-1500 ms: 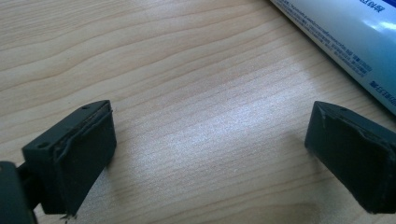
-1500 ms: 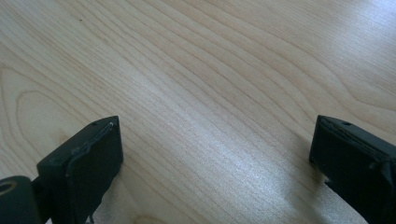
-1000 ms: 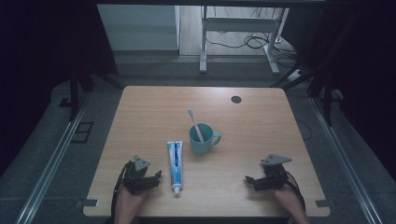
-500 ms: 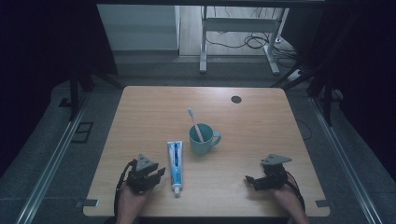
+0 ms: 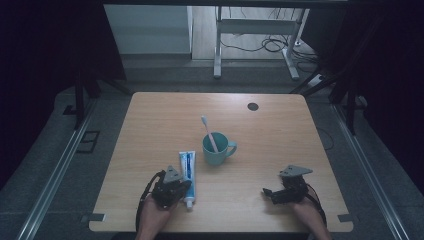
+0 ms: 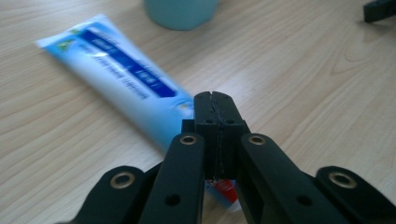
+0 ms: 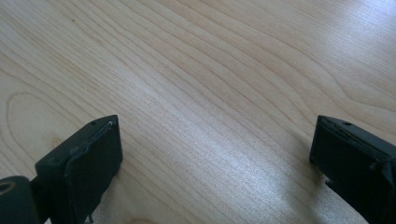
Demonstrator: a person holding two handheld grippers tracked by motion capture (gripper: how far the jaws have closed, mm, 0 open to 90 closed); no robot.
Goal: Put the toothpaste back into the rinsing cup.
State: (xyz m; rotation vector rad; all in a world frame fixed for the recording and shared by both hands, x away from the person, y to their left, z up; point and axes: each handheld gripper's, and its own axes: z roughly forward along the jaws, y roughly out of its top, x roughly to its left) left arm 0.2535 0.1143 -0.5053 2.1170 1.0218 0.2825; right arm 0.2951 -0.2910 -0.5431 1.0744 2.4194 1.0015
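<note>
A blue and white toothpaste tube [image 5: 187, 171] lies on the wooden table [image 5: 150, 125], with its cap toward the front edge. In the left gripper view the tube [image 6: 116, 70] runs under my left gripper [image 6: 215, 100]. Its jaws have just been closing and now meet, with nothing visible between the pads. From above, my left gripper [image 5: 183, 186] sits at the tube's cap end. A teal mug [image 5: 216, 150] behind the tube holds a white toothbrush [image 5: 209, 132]. My right gripper [image 5: 267, 192] rests near the front right, open over bare wood [image 7: 210, 144].
A dark round hole [image 5: 253, 106] marks the table's far side. The mug's base [image 6: 180, 11] stands just beyond the tube. The other gripper's tip [image 6: 380, 9] shows at the upper right of the left gripper view. Dark floor and desk legs lie past the table.
My left gripper has moved right, up to the toothpaste tube's cap end, and its jaws have shut. The right gripper, mug and tube have stayed put.
</note>
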